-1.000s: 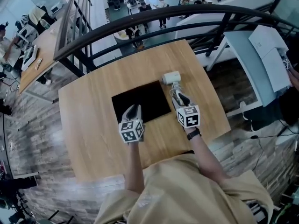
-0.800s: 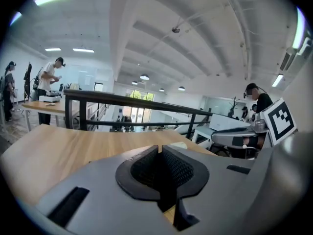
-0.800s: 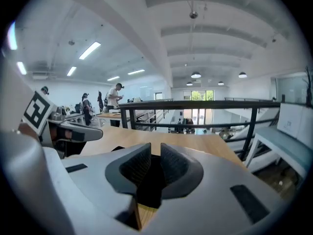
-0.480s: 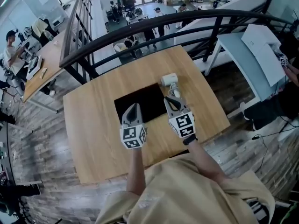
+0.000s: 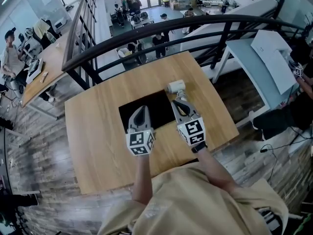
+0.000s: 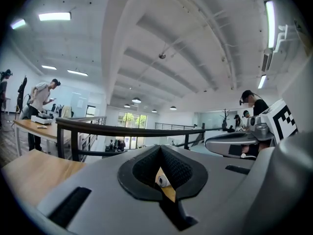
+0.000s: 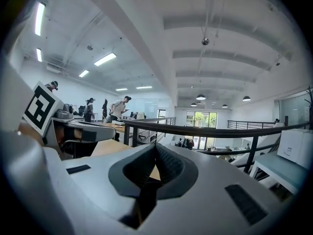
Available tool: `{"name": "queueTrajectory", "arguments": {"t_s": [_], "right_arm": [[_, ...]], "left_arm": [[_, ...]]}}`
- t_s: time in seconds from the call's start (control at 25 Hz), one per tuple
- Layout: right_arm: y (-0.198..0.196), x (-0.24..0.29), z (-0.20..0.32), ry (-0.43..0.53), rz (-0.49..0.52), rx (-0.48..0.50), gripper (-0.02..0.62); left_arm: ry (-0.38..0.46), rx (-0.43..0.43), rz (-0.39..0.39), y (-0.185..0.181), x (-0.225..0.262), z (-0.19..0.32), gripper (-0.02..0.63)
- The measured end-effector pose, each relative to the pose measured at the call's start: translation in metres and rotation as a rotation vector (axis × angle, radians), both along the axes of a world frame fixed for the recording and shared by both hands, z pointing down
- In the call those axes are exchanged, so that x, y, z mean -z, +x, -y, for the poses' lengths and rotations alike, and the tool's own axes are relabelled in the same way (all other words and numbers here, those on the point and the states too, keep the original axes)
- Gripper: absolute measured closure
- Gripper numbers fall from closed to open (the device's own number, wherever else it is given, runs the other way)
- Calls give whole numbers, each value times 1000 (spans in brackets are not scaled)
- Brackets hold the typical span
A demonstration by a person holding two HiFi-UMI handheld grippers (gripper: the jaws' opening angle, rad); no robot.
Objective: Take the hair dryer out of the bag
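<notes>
Mezzanine; wooden tabletop [image 5: 93, 131] beside a railing [image 5: 220, 18]. Left tool [image 5: 139, 110] and right tool [image 5: 177, 101]: both closed tight, empty, poised over the black bag [image 5: 151, 109]. Hair dryer [image 5: 176, 86]: white, just beyond the right tool's tip, at the bag's far right corner. Recommended: open the right tool first, then clasp the dryer's body squarely.

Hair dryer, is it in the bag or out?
Out: the hair dryer lies on the bare table beside the flat black bag.
</notes>
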State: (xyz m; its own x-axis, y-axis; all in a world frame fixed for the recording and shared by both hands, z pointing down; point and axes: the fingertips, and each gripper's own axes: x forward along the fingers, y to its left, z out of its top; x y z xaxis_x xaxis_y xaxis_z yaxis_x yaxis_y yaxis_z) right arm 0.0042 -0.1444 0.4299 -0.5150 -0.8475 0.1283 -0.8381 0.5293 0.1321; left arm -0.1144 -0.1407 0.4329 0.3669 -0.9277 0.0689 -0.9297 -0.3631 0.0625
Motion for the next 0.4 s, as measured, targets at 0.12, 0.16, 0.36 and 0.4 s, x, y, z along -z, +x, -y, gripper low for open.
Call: {"name": "queueTrajectory", "arguments": {"t_s": [0.12, 0.16, 0.36, 0.4], "right_arm": [[2, -3, 5, -10, 1, -12, 581], [3, -4, 8, -11, 5, -17, 581], [12, -8, 30, -5, 15, -35, 581], [13, -9, 35, -3, 16, -38, 581]], "left_arm": [[-8, -16, 21, 4, -5, 4, 594], [-10, -19, 26, 6, -6, 6, 594], [-3, -5, 37, 7, -11, 27, 594], [-1, -2, 39, 7, -11, 32, 594]]}}
